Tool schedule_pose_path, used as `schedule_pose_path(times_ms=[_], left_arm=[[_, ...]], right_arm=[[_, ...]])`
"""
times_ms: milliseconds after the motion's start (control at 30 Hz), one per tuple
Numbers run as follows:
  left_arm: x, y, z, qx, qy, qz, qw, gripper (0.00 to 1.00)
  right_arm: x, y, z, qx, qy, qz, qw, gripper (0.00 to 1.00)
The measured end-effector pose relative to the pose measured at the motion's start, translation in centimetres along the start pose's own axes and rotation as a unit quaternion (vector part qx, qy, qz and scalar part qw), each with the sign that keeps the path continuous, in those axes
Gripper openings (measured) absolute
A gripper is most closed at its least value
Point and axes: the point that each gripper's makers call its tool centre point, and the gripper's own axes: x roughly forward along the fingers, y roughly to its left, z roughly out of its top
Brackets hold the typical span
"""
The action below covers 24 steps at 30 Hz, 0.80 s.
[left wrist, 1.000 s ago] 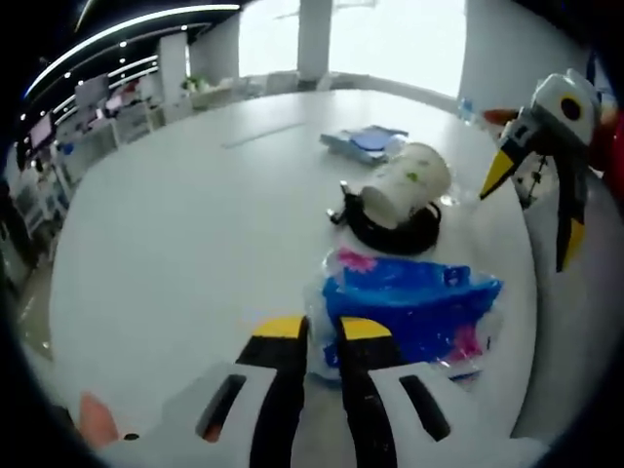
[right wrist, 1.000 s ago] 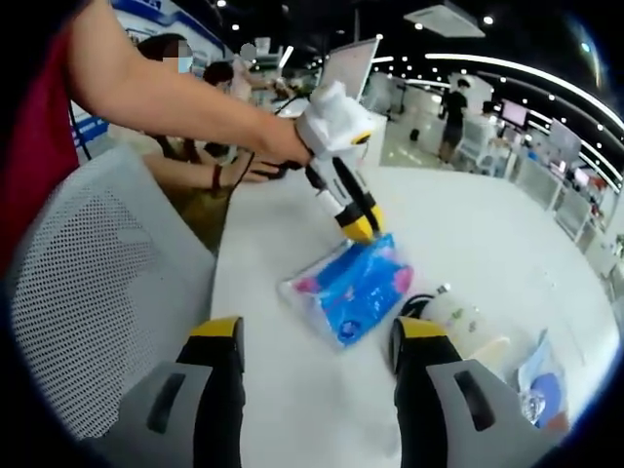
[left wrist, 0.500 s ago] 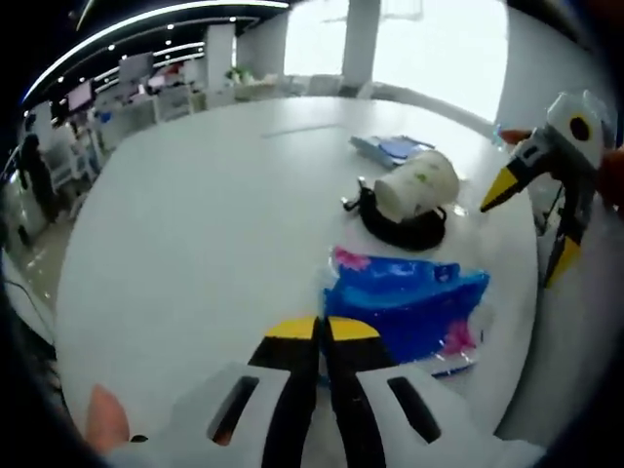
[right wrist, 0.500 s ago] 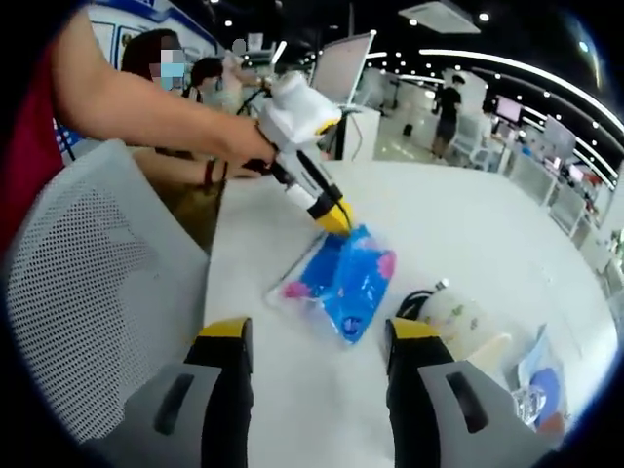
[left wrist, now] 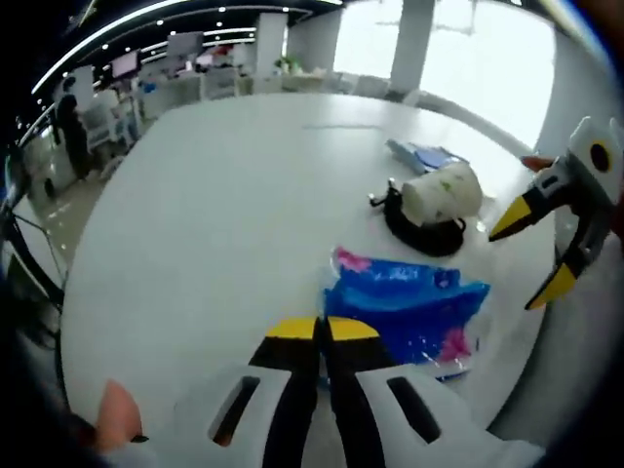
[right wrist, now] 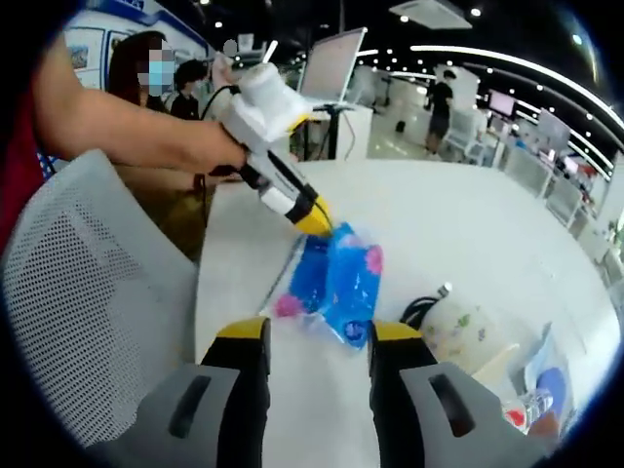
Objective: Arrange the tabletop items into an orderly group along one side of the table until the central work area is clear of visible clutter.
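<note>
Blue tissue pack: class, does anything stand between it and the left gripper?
Nothing visible does. The left gripper has its jaws shut on the near edge of the blue tissue pack. The cup and black cable lie beyond the pack, not between.

Blue packet glossy plastic film; table smooth matt white; chair mesh.

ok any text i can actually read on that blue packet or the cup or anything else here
None is legible.
Blue packet, pinched by the left gripper: pink and white print, too blurred to read.
White cup: green marks, no readable words.
Wall posters behind the person: too small and blurred.
</note>
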Motion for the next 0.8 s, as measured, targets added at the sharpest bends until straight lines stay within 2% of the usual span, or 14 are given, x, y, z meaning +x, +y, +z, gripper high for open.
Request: schedule_pose_path(times_ms=[500, 800], left_arm=[[-0.2, -0.4, -0.6, -0.017, 0.001, 0.003, 0.9998, 0.00], [-0.5, -0.7, -0.8, -0.014, 0.000, -0.001, 0.9999, 0.00]], right_arm=[[2.4, 0.4, -1.2, 0.014, 0.031, -0.006, 0.9994, 0.24], [2.4, 0.2, -1.8, 0.005, 0.046, -0.012, 0.9988, 0.20]])
